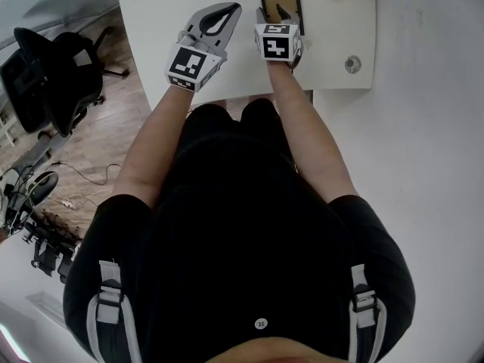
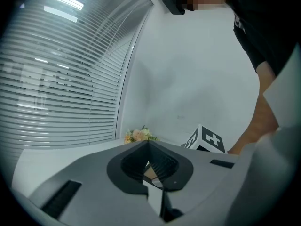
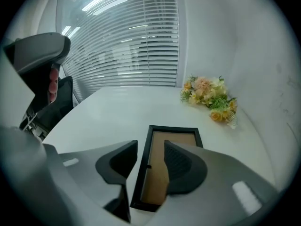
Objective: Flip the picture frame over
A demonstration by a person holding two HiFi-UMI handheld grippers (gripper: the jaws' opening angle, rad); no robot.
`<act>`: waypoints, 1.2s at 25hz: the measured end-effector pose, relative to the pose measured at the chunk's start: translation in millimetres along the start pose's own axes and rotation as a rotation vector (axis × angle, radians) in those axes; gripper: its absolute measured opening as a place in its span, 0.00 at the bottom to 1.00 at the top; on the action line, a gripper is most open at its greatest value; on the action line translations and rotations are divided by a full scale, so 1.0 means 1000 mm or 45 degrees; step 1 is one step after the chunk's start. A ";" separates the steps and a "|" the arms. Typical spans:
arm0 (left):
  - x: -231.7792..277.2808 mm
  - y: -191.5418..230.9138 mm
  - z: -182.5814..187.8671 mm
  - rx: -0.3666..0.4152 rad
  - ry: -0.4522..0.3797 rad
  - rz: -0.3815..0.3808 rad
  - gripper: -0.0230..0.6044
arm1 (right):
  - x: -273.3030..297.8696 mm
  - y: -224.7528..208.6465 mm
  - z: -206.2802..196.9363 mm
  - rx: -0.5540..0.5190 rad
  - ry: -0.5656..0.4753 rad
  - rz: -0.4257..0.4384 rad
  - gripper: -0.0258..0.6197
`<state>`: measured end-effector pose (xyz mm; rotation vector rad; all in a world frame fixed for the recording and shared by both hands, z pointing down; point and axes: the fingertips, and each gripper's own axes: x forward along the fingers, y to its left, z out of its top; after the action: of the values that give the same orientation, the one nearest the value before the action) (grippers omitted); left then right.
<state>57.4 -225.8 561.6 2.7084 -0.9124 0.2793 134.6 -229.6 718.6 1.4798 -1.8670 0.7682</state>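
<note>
The picture frame (image 1: 281, 6) lies flat on the white table (image 1: 166, 6) with its brown backing up inside a black rim. In the right gripper view the frame (image 3: 176, 138) runs away from me. My right gripper (image 3: 150, 147) straddles its left rail near the front corner: one jaw stands outside the rim with a gap, the other over the backing, so it is open. From the head it shows as right gripper (image 1: 275, 13) over the frame's near end. My left gripper (image 1: 229, 9) hovers to the frame's left, its jaws (image 2: 148, 144) shut on nothing.
A small bunch of flowers (image 3: 209, 98) lies beyond the frame at the table's far side. A round cable port (image 1: 352, 64) sits near the table's front right. An office chair (image 1: 60, 74) stands on the wooden floor to the left. Window blinds line the far wall.
</note>
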 end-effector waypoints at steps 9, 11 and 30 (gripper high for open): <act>-0.007 0.000 -0.004 -0.001 0.014 -0.033 0.04 | 0.006 0.009 -0.006 -0.008 0.036 -0.050 0.29; -0.009 0.000 -0.006 -0.005 0.016 -0.040 0.04 | 0.009 0.010 -0.010 -0.011 0.054 -0.057 0.25; -0.038 0.000 0.000 -0.005 -0.011 -0.064 0.04 | -0.003 0.016 -0.015 0.045 0.057 -0.085 0.12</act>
<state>27.6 -204.7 551.8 2.7267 -0.8451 0.2556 121.7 -213.2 724.4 1.5261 -1.7704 0.7999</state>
